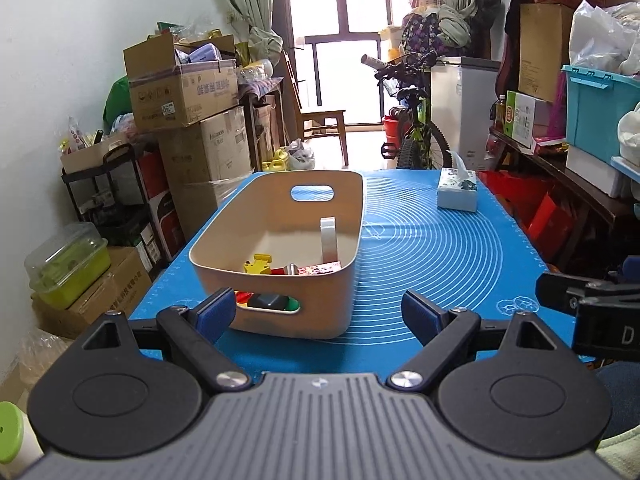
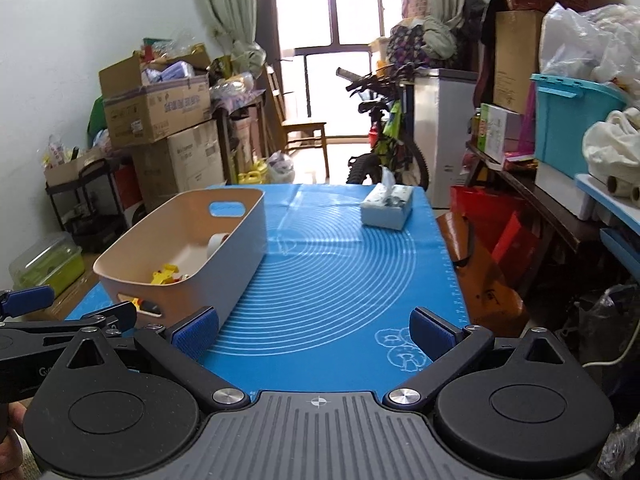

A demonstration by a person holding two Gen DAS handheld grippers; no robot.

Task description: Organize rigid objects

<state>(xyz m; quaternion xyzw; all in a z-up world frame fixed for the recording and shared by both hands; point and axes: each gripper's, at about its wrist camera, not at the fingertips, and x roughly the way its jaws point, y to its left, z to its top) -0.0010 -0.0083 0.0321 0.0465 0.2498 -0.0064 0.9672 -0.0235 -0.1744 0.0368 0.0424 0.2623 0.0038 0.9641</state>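
A beige plastic bin (image 1: 280, 300) with handle cut-outs stands on the blue mat (image 1: 440, 256). Inside it are a white tape roll (image 1: 329, 240), a yellow toy piece (image 1: 258, 265), a red patterned item (image 1: 320, 270) and other small objects. My left gripper (image 1: 318, 312) is open and empty, just in front of the bin's near wall. My right gripper (image 2: 314, 330) is open and empty over the mat, with the bin (image 2: 192, 256) to its left. In the right wrist view the tape roll (image 2: 217, 243) and the yellow toy (image 2: 166, 273) show inside the bin.
A tissue box (image 1: 457, 192) stands at the mat's far right, also in the right wrist view (image 2: 387, 210). Stacked cardboard boxes (image 1: 188, 112) and a black cart stand left of the table. A bicycle (image 1: 416, 124) and a wooden chair stand beyond it. Shelves with bins line the right.
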